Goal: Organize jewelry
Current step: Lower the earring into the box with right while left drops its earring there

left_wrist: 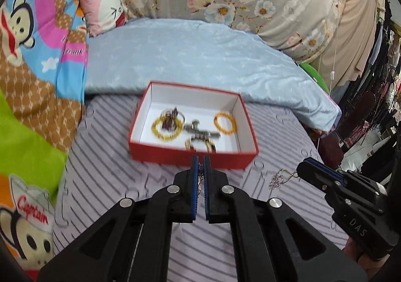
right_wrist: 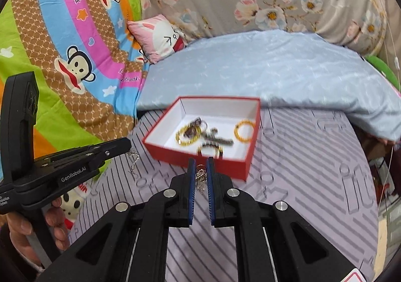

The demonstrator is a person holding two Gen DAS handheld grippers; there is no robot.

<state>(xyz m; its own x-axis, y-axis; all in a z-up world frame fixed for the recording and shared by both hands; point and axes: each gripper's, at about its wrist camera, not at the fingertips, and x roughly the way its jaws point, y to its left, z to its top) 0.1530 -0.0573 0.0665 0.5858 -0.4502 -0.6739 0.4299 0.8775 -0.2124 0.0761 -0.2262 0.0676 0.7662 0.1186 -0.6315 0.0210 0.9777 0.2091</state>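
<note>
Striped lilac bedding (left_wrist: 112, 181) covered the bed, with a pale blue quilt (left_wrist: 200, 56) folded behind it and cartoon-monkey and floral blankets heaped at the back. On the striped sheet sat a red box (left_wrist: 193, 156) with a white inside, holding two yellow bead bracelets (left_wrist: 225, 123), a dark-and-gold one and some greyish metal pieces, all blurred.

Both grippers were held above the sheet just in front of the box, angled downward toward it. The left gripper (left_wrist: 200, 164) had its blue-padded jaws nearly together, pinching one end of a thin silver chain (left_wrist: 280, 178). The right gripper (right_wrist: 200, 166) was likewise clamped on the other end of that chain, a small ring and links showing between its pads. From the left camera the chain hung in a slack loop at the right gripper's tip. A hand (right_wrist: 30, 229) wrapped the left gripper's handle, fingers curled round it.
</note>
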